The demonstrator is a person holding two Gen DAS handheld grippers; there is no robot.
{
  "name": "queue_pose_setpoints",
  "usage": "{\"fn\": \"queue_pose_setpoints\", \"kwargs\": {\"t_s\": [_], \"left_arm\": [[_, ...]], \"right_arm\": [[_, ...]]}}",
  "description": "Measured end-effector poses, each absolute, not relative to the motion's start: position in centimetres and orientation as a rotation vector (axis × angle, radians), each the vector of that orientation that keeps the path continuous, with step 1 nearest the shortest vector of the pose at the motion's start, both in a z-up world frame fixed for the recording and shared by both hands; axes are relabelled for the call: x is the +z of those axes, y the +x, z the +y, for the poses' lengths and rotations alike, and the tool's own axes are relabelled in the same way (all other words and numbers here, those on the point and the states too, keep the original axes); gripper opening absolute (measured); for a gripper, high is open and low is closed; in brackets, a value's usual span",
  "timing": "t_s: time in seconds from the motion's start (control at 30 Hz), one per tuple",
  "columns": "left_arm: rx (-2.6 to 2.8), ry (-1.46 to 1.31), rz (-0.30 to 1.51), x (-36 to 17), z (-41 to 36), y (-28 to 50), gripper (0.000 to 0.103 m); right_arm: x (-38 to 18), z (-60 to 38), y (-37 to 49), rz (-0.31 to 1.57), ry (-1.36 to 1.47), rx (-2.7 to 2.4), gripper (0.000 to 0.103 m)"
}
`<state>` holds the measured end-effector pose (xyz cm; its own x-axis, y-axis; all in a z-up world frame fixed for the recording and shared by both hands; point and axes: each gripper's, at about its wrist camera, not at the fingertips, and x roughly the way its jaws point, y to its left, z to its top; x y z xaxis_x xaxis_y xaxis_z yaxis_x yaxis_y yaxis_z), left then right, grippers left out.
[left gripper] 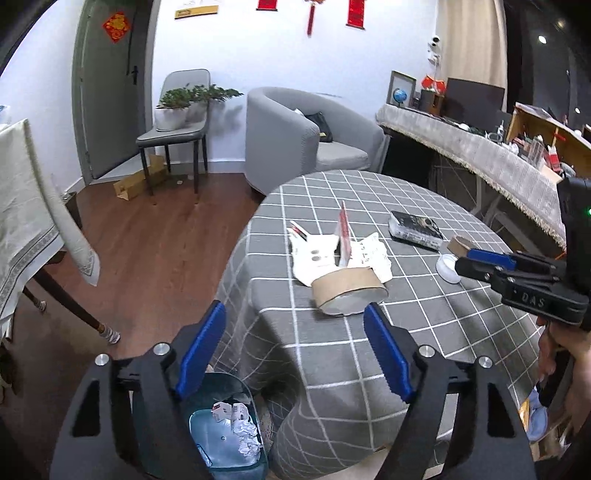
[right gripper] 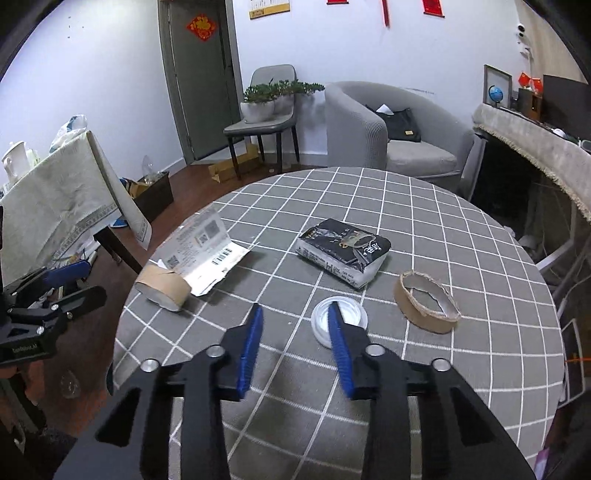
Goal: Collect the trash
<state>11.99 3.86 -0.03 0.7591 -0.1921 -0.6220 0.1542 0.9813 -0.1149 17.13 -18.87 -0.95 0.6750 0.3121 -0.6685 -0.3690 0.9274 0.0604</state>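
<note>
We see a round worktop (right gripper: 424, 236) under grey checked cloth, with an armchair (right gripper: 391, 129) and potted plants (right gripper: 266, 99) behind. On it lie two tape cores (right gripper: 162, 286) (right gripper: 426, 304), a barcoded carton (right gripper: 207, 251), a black pack (right gripper: 343, 251) and a white lid (right gripper: 321, 321). A bin (left gripper: 225, 432) holds crumpled paper. "DAS" marks the right gripper (right gripper: 295, 343). Both it and the left gripper (left gripper: 295, 350) have jaws spread, empty.

A home living room. A grey tub armchair (right gripper: 391, 125) stands against the white wall beside a dining chair (right gripper: 266, 122) carrying potted plants (right gripper: 258, 101). Red festive hangings (left gripper: 354, 13) decorate the wall and the grey door (right gripper: 201, 27). The floor is wood laminate (left gripper: 147, 240), and a checked tablecloth (right gripper: 424, 221) covers the round worktop.
</note>
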Motion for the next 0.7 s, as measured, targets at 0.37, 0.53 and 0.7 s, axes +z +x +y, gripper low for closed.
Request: {"fn": "queue_pose_setpoints", "kwargs": {"t_s": [0.37, 0.53, 0.7], "left_arm": [[-0.221, -0.062, 0.695, -0.7, 2.5, 14.2, 0.072], [-0.231, -0.059, 0.701, -0.9, 1.6, 14.7, 0.072], [-0.230, -0.061, 0.713, -1.4, 0.9, 15.4, 0.072]], "right_arm": [[-2.2, -19.3, 19.4, 0.800, -0.101, 0.376, 0.018], [-2.4, -19.4, 19.7, 0.809, -0.095, 0.378, 0.015], [-2.6, -19.9, 20.3, 0.824, -0.073, 0.385, 0.012]]}}
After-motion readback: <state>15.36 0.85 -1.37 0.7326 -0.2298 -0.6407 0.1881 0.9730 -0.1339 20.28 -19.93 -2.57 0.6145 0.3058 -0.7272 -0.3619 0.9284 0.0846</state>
